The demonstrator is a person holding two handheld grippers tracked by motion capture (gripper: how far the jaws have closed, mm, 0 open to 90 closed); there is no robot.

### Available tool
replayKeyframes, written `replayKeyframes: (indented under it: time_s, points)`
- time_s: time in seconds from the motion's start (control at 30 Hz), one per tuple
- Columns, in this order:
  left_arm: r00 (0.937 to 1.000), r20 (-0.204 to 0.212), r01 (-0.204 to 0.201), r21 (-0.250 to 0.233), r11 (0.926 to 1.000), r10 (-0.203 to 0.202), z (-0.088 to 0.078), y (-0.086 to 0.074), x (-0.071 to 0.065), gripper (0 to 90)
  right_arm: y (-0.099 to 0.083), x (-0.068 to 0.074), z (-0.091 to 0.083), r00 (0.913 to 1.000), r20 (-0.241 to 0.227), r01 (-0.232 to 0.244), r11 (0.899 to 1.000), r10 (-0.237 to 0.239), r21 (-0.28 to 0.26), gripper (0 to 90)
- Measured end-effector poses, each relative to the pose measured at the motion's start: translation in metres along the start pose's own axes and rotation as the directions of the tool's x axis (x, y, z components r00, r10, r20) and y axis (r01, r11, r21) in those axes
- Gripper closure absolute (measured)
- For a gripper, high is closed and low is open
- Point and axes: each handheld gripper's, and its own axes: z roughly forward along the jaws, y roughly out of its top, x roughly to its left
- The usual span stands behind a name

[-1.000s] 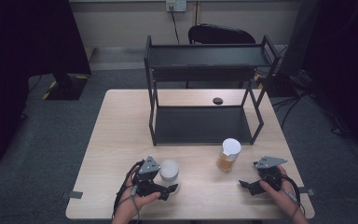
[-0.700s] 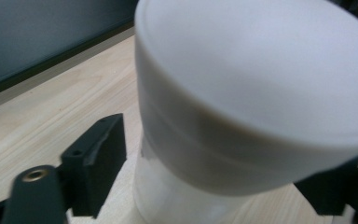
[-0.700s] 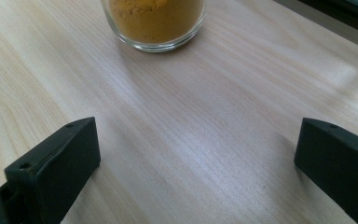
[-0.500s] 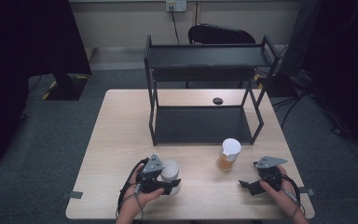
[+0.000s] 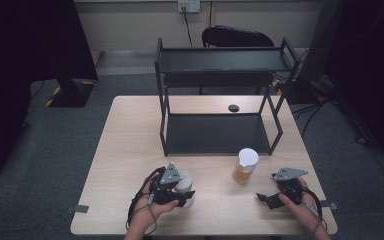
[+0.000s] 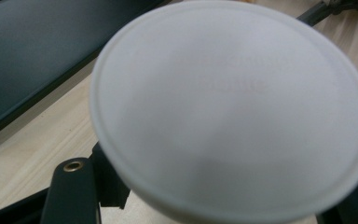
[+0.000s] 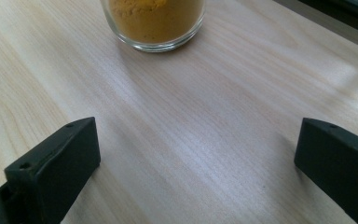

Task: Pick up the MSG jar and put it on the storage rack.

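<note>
Person seated at the near edge of a wooden table (image 5: 130, 145), a two-jaw gripper in each hand.

Left gripper (image 5: 182, 196): near-left part of the table, held by the person's left hand (image 5: 147, 212). Its jaws have just been closing and now clamp a white-lidded jar (image 5: 185, 181) between them. In the left gripper view the jar's round white lid (image 6: 233, 109) looms close and blurred, with the black jaws coming up beneath it on either side.

Right gripper (image 5: 265, 199): near-right part of the table, in the person's right hand (image 5: 300, 207), pointing left. Its jaws stand wide apart with nothing between them; in the right gripper view bare tabletop lies between the two black jaws.

Second jar (image 5: 245, 167): glass, white lid, filled with orange-brown powder, standing upright on the table between the two grippers, nearer the right one and apart from it. Its glass base (image 7: 154, 23) appears just beyond the right gripper's jaws.

Black two-tier metal shelf (image 5: 220, 90): far half of the table, just beyond the powder jar. A small dark round object (image 5: 233, 108) lies on the table behind its lower tier. A dark chair (image 5: 237, 36) stands beyond the table.
</note>
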Motion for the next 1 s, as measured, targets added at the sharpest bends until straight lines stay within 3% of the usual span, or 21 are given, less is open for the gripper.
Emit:
replayKeyframes:
  time_s: [0.1, 0.33, 0.77, 1.0]
  points:
    - [0.9996, 0.000, 0.027, -0.007, 0.9996, -0.027, -0.001, 0.004, 0.004, 33.8, 0.000, 0.000, 0.000, 1.0000, 0.001, 0.000, 1.000, 0.000, 0.000, 0.0]
    - [0.9989, 0.013, 0.046, -0.013, 0.9989, -0.046, -0.003, 0.012, 0.012, 34.1, 0.000, 0.000, 0.000, 1.0000, 0.000, -0.001, 1.000, 0.001, 0.000, 0.0]
    - [0.9986, 0.030, 0.043, 0.010, 0.9990, -0.043, -0.003, 0.039, 0.025, 34.4, 0.000, 0.000, 0.000, 1.0000, 0.000, -0.001, 1.000, 0.001, 0.000, 0.0]
    - [0.9986, 0.028, 0.045, -0.007, 0.9990, -0.045, -0.003, 0.049, 0.032, 34.5, 0.000, 0.000, 0.000, 1.0000, 0.001, -0.001, 1.000, 0.001, 0.000, 0.0]
